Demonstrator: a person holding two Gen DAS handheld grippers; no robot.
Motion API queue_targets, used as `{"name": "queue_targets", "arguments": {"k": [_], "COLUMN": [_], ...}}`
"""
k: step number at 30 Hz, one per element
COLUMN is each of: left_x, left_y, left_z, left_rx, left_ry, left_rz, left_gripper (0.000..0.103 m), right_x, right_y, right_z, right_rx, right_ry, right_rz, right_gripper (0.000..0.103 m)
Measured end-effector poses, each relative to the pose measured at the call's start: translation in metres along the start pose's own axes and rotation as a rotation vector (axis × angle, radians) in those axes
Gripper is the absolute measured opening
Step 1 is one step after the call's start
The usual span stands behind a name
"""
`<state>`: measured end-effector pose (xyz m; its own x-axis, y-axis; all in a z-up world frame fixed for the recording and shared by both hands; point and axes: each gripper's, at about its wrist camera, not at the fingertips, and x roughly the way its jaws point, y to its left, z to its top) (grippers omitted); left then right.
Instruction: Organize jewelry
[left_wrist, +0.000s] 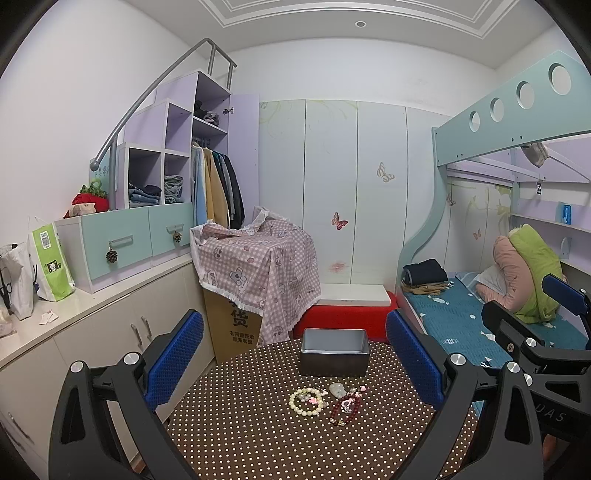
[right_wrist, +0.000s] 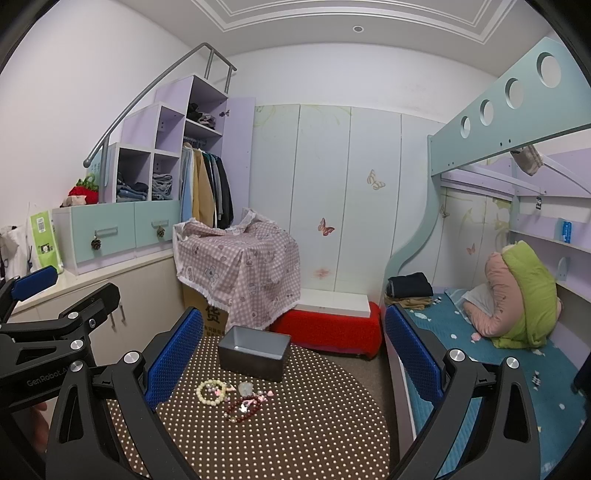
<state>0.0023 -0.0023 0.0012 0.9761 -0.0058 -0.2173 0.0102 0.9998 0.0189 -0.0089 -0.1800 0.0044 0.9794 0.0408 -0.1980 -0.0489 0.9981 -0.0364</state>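
Here, round table with brown dotted cloth carries jewelry near its middle: cream bead bracelet, dark red bead bracelet just beside it, pale pendant and small pink charms close by. Grey box, open-topped, sits at far edge of table. Left gripper spread wide, holding nothing. Right gripper likewise spread, empty. Both hover above table, apart from jewelry.

Home bedroom, bunk bed, hanging clothes
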Motion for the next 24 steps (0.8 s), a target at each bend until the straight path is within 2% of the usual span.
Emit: {"name": "queue_targets", "arguments": {"k": [24], "left_x": [-0.0001], "left_y": [-0.001], "left_z": [0.0029], "left_rx": [0.0], "left_ry": [0.003], "left_rz": [-0.002], "left_gripper": [0.096], "right_x": [-0.0002], "right_y": [-0.0008], "right_z": [0.0], "right_rx": [0.0], "right_ry": [0.0], "right_rz": [0.001], "right_gripper": [0.095]}}
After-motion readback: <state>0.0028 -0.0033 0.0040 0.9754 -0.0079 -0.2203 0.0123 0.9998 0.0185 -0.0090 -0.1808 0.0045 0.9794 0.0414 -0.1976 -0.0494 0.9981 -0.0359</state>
